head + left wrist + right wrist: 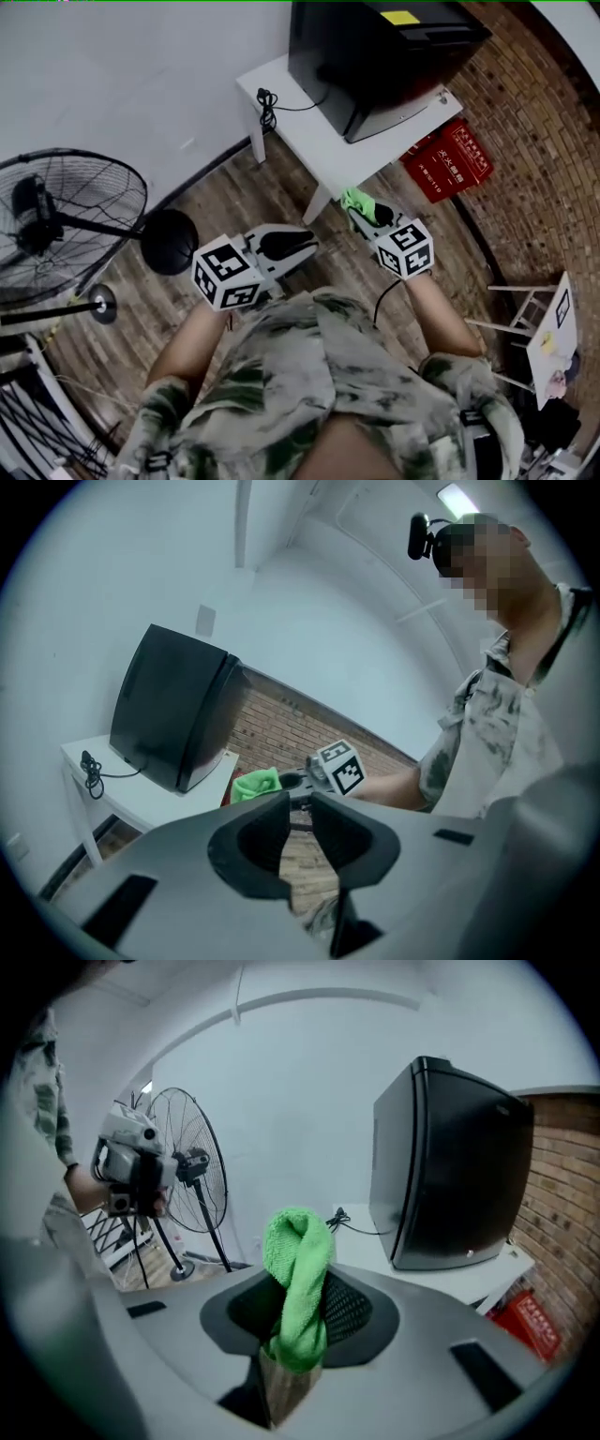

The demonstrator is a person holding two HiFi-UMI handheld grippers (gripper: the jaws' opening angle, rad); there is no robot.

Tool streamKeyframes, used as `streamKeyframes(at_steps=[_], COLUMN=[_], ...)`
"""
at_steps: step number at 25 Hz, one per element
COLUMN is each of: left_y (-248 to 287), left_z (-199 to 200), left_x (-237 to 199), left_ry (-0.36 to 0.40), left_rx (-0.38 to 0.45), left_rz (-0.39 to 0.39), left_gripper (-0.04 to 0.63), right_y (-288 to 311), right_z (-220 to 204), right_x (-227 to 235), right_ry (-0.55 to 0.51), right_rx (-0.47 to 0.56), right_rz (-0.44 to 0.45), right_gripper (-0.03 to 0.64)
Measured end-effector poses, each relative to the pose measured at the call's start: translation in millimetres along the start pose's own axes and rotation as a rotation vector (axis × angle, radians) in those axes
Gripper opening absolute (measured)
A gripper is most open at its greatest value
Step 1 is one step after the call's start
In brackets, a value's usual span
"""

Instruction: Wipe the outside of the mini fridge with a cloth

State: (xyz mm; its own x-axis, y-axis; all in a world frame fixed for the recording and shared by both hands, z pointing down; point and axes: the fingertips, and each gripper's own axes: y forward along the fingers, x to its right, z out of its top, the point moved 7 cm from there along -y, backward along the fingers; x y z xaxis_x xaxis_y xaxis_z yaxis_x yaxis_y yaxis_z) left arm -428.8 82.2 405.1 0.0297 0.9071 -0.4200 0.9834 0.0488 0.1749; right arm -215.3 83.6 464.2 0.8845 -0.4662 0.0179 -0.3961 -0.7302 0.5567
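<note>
Only the head view shows the whole layout: the black mini fridge (375, 56) stands on a small white table (309, 141) set against the brick wall. A yellow label (400, 17) lies on the fridge's top, and a coiled black cable (267, 108) rests on the table's left end. Two red boxes (450, 159) sit on the floor just beside the table; their contents cannot be made out. A black pedestal fan (56, 225) stands well off to the left. Both grippers hang over the wooden floor in front of the table, apart from the fridge. The right gripper view alone shows the grasp plainly: the right gripper (300, 1288) is clamped on a folded green cloth (298, 1260), which sticks up past the jaw tips. The fridge stands off to the right in that view, its dark faces closed, so nothing of its inside shows. The left gripper view shows the left gripper (300, 803) with its jaws drawn almost together and only a slit between them, holding nothing. It looks across at the cloth and the fridge beyond.
</note>
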Motion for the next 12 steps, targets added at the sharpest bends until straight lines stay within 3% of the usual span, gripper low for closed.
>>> streamKeyframes(at_steps=[5,12], left_y=[20.4,103.3], left_z=[-5.0,-15.2], left_x=[9.0,88.9], left_ry=[-0.016,-0.01], left_rx=[0.013,0.047], left_rz=[0.044,0.132], left_gripper=[0.078,0.035], right_y=[-57.1,-179.5], right_z=[-13.0,-69.4], right_x=[0.3,21.9], right_ry=[0.054,0.075], right_rx=[0.067,0.149], right_rz=[0.046,0.065], right_gripper=[0.121,0.121])
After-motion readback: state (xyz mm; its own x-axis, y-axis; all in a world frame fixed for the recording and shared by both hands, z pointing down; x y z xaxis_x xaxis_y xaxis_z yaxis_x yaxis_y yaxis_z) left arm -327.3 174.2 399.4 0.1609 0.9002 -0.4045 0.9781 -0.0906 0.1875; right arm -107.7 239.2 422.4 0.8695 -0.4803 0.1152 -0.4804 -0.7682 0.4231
